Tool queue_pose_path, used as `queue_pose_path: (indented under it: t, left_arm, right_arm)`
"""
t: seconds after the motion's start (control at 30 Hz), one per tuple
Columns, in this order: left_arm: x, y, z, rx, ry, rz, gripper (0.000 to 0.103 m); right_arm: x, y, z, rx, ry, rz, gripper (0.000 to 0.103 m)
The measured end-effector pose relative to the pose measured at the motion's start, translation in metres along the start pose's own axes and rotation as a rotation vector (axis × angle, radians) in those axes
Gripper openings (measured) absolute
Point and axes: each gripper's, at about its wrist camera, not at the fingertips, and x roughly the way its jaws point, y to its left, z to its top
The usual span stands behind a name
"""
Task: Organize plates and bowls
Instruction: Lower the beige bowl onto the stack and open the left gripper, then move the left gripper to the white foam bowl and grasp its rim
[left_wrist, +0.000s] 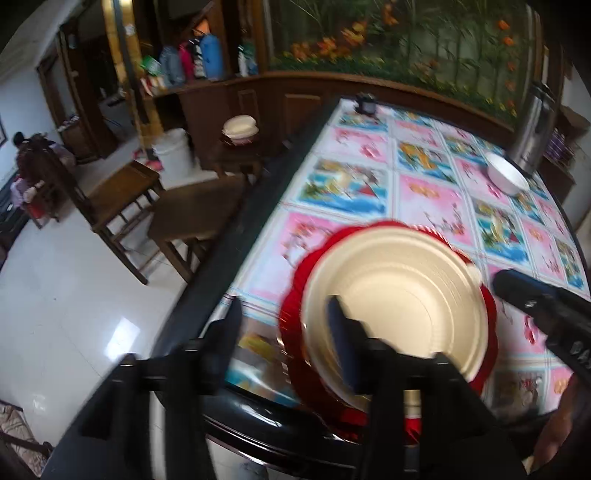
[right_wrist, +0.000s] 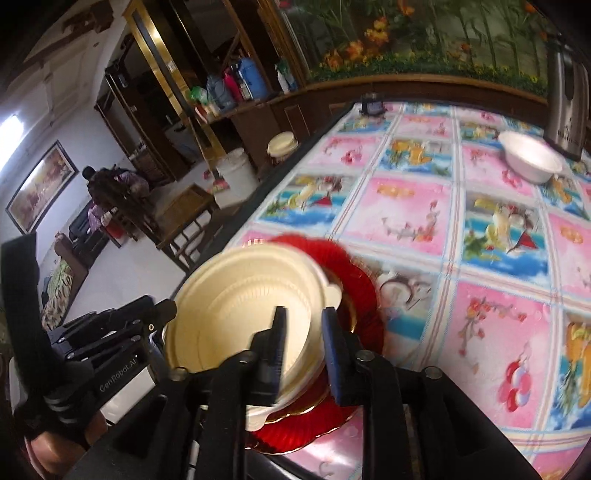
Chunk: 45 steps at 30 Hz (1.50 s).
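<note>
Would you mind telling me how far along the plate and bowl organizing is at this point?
Partly done, it seems. The cream bowl already sits over the red plate near the table edge. In hand: the right gripper has its fingers straddling that bowl's rim; whether they grip is unclear. The left gripper is open beside the stack. Left: the white bowl stands alone by the steel flask.
</note>
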Motion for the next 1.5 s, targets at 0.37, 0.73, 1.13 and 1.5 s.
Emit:
queue_pose_path:
  t: [0.37, 0.73, 1.13, 1.5]
  left_arm:
    - [-0.023, -0.046, 0.019, 0.075, -0.049, -0.106, 0.072]
    - [0.001, -0.194, 0.087, 0.188, 0.087, -0.265, 0.075]
    - [0.126, -0.342, 0.188, 0.092, 0.24, -0.211, 0.075]
    - [0.194, -0.391, 0.211, 0.023, 0.259, -0.246, 0.075]
  right_arm:
    - [-0.043, -0.132, 0.018, 0.114, -0.331, -0.296, 0.058]
    - [-0.084, -0.349, 0.009, 0.549, -0.432, -0.484, 0.062]
    - [-0.099, -0.395, 0.007, 0.653, -0.446, -0.433, 0.063]
    - [-0.093, -0.393, 0.013, 0.648, -0.428, -0.382, 0.063]
